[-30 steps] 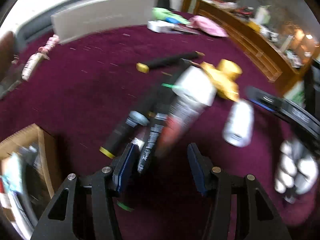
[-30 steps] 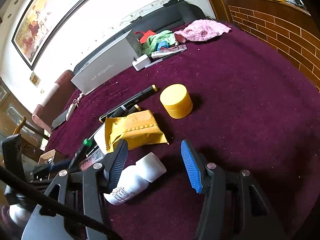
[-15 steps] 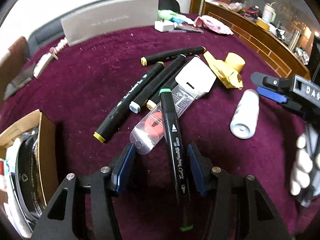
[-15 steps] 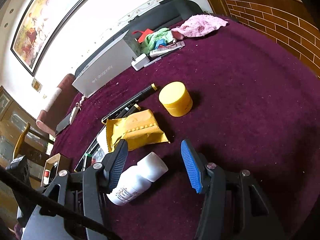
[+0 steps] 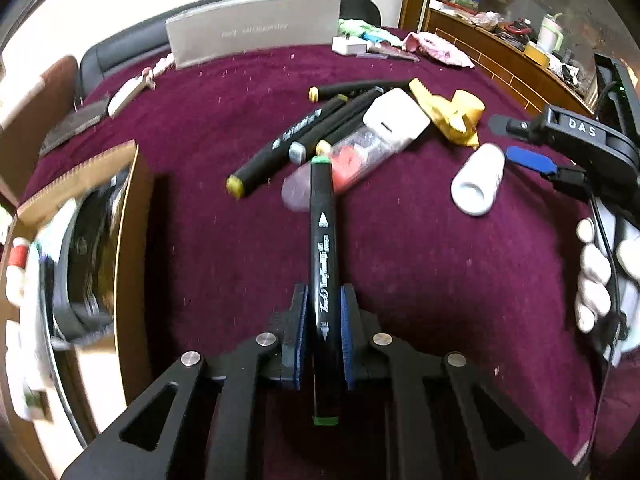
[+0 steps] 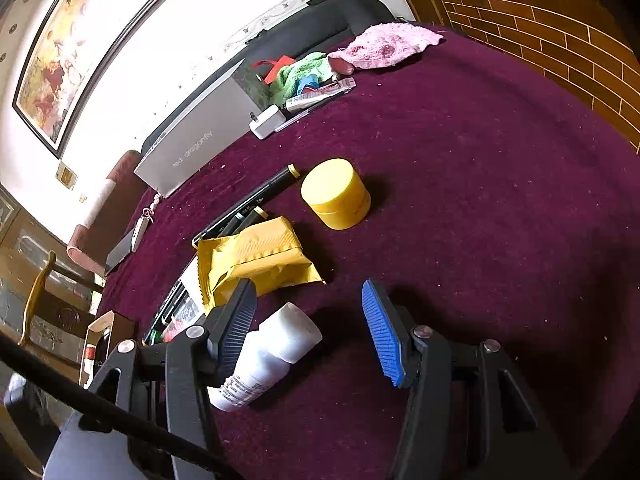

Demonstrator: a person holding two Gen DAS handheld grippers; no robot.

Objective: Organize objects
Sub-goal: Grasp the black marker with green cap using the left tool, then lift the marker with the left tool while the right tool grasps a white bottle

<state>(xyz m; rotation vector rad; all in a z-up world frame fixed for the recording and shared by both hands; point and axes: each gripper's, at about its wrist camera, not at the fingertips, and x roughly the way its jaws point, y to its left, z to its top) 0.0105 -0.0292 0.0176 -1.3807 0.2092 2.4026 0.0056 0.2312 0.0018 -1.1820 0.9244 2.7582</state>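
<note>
Markers: one green-capped marker clamped in left gripper jaws, three lying; right gripper jaws apart.

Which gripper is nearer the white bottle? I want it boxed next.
Right. The right gripper hovers open at the white bottle, one finger beside it; the left gripper, clamping a green-capped marker, is farther off.

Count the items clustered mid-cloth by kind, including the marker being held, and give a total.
Black markers: 5
Clear blister pack: 1
Yellow pouch: 1
Yellow jar: 1
White bottle: 1
Total: 9
</note>
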